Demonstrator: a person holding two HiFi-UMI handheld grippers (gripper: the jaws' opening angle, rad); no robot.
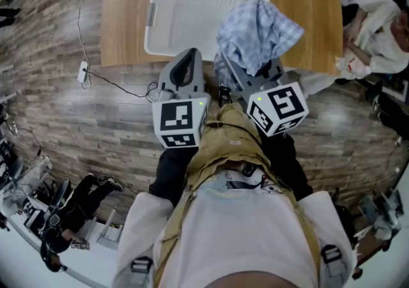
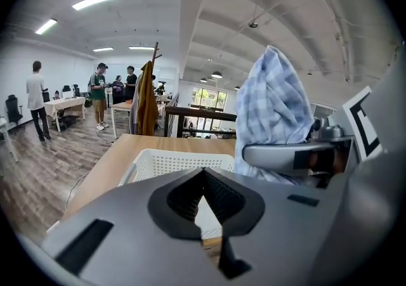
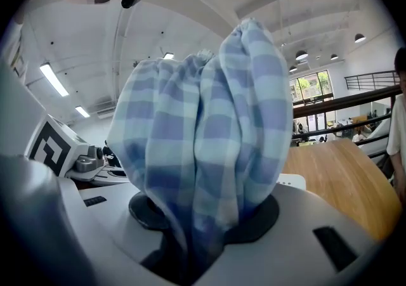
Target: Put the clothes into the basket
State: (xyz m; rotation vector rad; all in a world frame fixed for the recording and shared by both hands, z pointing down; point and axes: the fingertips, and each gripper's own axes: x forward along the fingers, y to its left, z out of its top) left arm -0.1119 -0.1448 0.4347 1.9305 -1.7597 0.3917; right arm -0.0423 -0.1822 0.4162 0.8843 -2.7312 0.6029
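A white plastic basket (image 1: 155, 18) stands on the wooden table (image 1: 124, 12); the left gripper view shows its perforated wall (image 2: 166, 165) just past the jaws. A blue-and-white plaid cloth (image 1: 257, 31) hangs bunched over the basket's right corner, with my right gripper (image 1: 251, 71) shut on it. In the right gripper view the cloth (image 3: 203, 132) rises out of the jaws (image 3: 202, 218) and fills the middle. My left gripper (image 1: 186, 55) hovers at the table's near edge, left of the cloth, shut with nothing in it (image 2: 204, 174). From there the cloth (image 2: 273, 110) shows at the right.
A cable and a small adapter (image 1: 83, 73) lie on the wooden floor left of the table. A person in white (image 1: 377, 31) is by the table's right end. Far off stand several people (image 2: 101, 91) and a coat rack (image 2: 147, 102).
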